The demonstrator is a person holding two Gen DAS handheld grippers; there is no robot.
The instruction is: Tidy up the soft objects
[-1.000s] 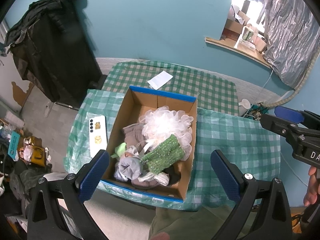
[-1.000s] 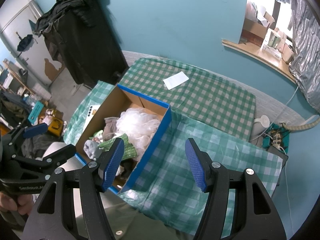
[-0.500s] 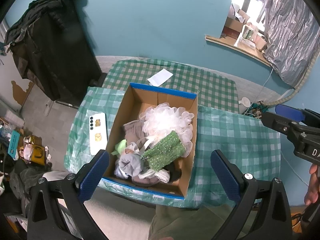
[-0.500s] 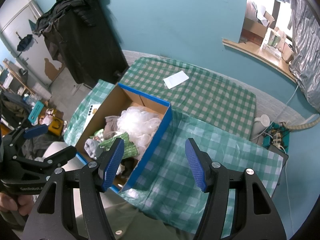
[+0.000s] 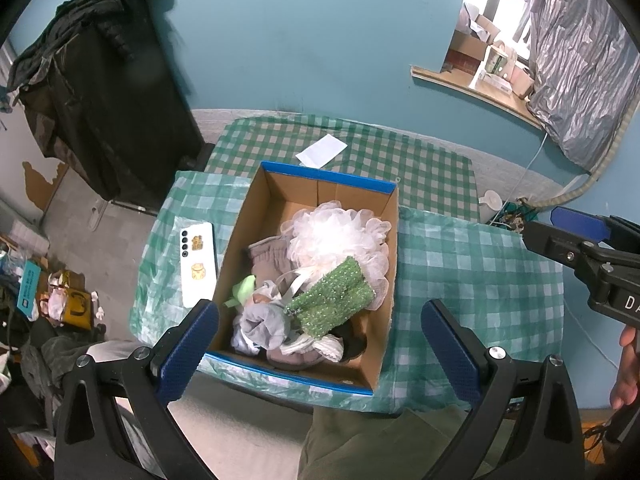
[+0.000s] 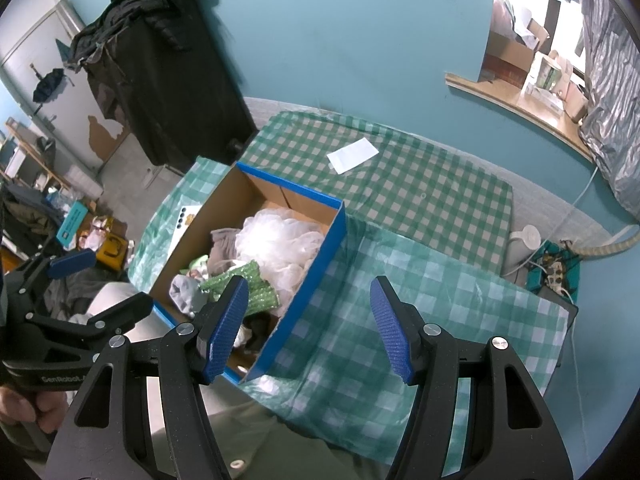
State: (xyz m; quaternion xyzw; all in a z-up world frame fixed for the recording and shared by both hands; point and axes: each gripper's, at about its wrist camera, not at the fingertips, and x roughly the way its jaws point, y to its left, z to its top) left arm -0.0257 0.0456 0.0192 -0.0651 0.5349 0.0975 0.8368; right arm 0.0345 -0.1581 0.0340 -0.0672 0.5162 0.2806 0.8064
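A cardboard box with a blue rim (image 5: 390,240) (image 6: 320,256) sits on the green checked tablecloth. It holds soft things: a white frilly puff (image 5: 336,236) (image 6: 280,240), a green sparkly cloth (image 5: 332,300) (image 6: 252,284), a grey sock (image 5: 264,324), beige cloth (image 5: 268,256) and a small light-green piece (image 5: 244,288). My left gripper (image 5: 320,344) is open and empty, high above the box's near end. My right gripper (image 6: 308,324) is open and empty, above the box's right wall and the cloth beside it.
A white phone (image 5: 198,260) lies left of the box. A white paper (image 5: 322,150) (image 6: 352,155) lies on the far half of the table (image 5: 440,184). A black coat-covered rack (image 5: 104,92) stands at the left. Clutter lies on the floor at left.
Both grippers drifted slightly; the box sits a little lower and nearer the middle in the left wrist view. Nothing was grasped or moved.
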